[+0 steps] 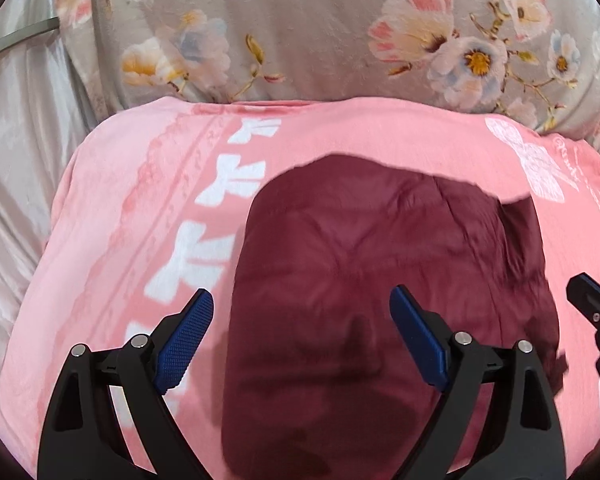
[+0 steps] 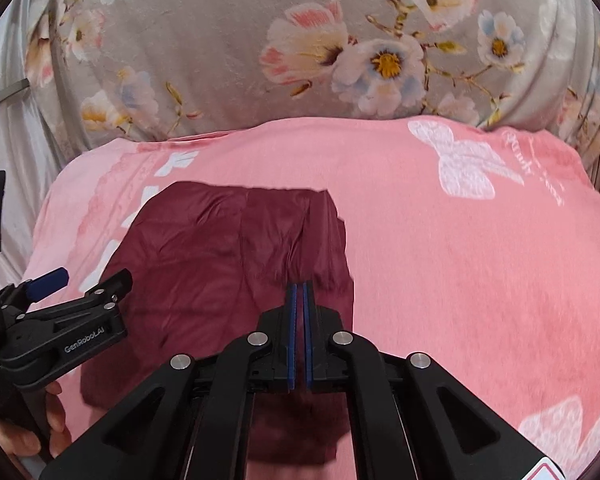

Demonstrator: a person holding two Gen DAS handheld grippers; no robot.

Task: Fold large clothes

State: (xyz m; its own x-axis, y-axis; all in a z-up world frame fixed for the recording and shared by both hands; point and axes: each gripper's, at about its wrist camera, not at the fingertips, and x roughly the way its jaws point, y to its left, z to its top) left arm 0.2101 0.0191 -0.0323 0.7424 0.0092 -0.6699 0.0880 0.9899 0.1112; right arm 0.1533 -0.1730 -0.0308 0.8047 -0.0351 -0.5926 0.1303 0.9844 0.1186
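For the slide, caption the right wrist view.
Shut right gripper above a folded maroon garment on a pink blanket.

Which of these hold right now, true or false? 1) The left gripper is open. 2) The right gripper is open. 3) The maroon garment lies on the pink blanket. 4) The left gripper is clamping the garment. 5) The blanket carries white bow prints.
1) True: the left gripper stands wide open.
2) False: the right gripper is shut, pads together.
3) True: the maroon garment lies on the pink blanket.
4) False: its pads hang apart, with nothing gripped between them.
5) True: a white bow print shows on the blanket.
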